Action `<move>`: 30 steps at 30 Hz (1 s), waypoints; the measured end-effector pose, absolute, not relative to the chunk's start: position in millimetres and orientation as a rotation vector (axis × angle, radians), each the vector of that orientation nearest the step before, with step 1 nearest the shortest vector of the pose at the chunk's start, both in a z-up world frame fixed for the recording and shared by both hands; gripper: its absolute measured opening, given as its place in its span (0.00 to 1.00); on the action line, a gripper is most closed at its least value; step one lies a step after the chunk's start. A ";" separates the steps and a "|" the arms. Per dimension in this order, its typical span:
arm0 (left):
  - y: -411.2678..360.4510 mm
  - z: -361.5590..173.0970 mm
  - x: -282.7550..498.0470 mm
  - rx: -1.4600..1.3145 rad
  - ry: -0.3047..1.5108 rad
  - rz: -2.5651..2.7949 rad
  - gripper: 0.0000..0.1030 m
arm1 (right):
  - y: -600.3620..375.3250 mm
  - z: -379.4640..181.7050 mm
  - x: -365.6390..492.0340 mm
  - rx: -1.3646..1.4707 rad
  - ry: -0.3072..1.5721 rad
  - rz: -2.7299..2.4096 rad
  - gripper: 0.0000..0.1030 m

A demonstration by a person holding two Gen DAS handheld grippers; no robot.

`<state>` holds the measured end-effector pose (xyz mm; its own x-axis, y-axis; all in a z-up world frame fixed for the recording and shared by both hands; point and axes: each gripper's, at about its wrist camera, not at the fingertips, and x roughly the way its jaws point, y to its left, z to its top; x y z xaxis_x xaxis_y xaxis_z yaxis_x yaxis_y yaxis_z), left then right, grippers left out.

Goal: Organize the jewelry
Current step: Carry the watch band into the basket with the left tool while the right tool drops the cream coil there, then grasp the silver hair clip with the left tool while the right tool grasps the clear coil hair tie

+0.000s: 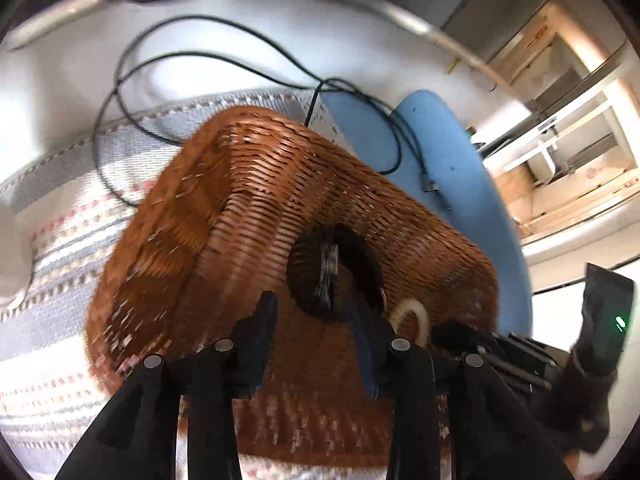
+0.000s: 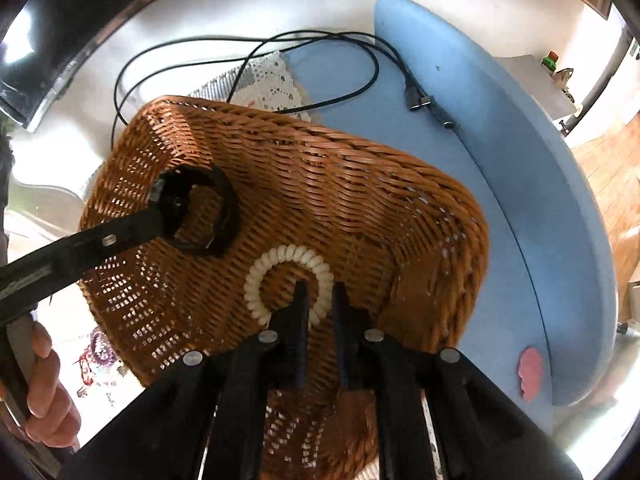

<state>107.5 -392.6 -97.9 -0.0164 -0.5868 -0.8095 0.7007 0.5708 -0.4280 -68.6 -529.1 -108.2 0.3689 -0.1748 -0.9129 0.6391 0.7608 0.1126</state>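
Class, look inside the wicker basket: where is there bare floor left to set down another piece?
The far right part of the basket floor is bare. It is crowded on the near left, around the black bracelet, the white coil bracelet and both grippers.

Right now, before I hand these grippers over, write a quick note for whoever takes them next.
Left gripper: fingers apart, tips at the black band inside the wicker basket, not clamped on it.
Right gripper: fingers shut on the white coil band, low in the basket, apart from the black band.
Done: both bands are in the basket.
Left: let go of the white coil band. Small purple and red pieces, blurred, lie on the table outside the basket and are probably next.
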 end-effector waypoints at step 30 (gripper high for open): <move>-18.6 -154.6 83.6 -0.123 1.270 -0.540 0.37 | -296.0 -154.4 -71.7 0.245 1.273 -0.099 0.16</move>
<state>83.6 -18.6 -154.6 0.1907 -0.4498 -0.8726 0.3170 0.8694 -0.3789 -71.7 -296.0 -154.4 0.2933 0.0618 -0.9540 0.2088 0.9697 0.1270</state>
